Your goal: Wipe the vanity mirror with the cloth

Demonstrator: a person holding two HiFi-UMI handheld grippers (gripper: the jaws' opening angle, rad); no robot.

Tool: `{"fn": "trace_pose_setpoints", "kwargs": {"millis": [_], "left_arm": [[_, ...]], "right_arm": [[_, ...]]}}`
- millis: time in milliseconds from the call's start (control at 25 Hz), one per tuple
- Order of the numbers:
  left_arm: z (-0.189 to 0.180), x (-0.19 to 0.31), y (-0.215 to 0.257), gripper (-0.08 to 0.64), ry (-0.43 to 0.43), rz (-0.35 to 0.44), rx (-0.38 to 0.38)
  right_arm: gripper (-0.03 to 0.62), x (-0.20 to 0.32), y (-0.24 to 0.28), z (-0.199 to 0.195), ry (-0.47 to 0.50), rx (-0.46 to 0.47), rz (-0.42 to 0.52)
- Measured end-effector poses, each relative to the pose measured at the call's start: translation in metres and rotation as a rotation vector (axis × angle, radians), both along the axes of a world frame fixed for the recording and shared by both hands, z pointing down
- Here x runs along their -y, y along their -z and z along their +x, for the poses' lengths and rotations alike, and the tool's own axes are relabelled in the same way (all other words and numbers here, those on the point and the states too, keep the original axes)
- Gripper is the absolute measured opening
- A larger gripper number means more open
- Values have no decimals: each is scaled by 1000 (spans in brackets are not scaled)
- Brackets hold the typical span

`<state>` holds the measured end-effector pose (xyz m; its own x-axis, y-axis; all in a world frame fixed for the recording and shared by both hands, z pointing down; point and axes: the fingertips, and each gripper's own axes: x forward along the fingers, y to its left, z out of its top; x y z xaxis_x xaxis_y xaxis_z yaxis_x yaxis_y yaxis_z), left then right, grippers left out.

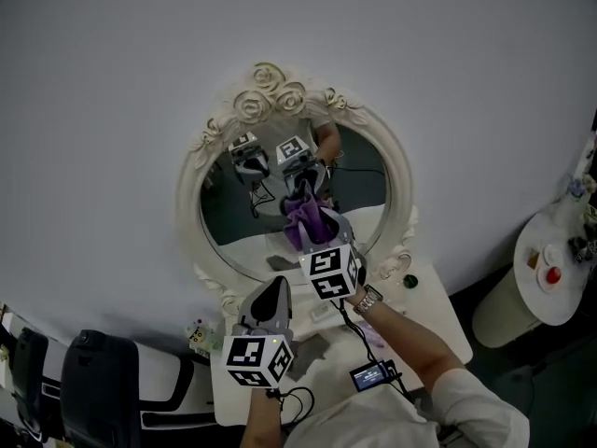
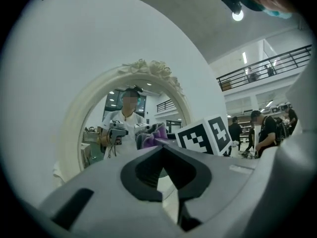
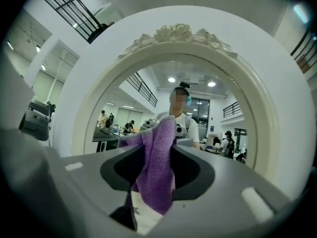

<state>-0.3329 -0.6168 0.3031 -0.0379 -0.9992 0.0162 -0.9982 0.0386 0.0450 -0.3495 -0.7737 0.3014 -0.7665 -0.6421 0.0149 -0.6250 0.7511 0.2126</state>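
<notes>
Right gripper [image 1: 312, 224] is pinching the purple cloth [image 1: 305, 222] before the vanity mirror [image 1: 233, 208].
The glass is lying straight ahead, just beyond the cloth; the left gripper [image 1: 272, 287], jaws together and empty, is hanging nearer, to the left.

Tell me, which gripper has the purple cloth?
The right gripper, up by the vanity mirror, with its fingers pinching the purple cloth. The left gripper sits lower and holds nothing.

Fluffy purple cloth [image 3: 157, 167], glossy mirror glass [image 1: 359, 180], matt cream carved frame [image 1: 270, 96], smooth grey plastic jaws
</notes>
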Motion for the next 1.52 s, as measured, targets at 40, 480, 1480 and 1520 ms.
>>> {"fn": "trace_pose_setpoints", "kwargs": {"millis": [40,480,1480,1520], "left_arm": [[7,6,0,2,-24,3,-1],[45,37,-4,2,-169,11,-16],[-63,-78,-7,2,275,18,-10],[-67,-84,-8,3,295,14,-10]], "right_arm": [[172,9,0,13,-29,2,-3],[170,84,-13,121,-300,-15,-17],[169,-84,-60,-93,204,-36,-72],[169,-91,-66,-102,226,-48,-82]]}}
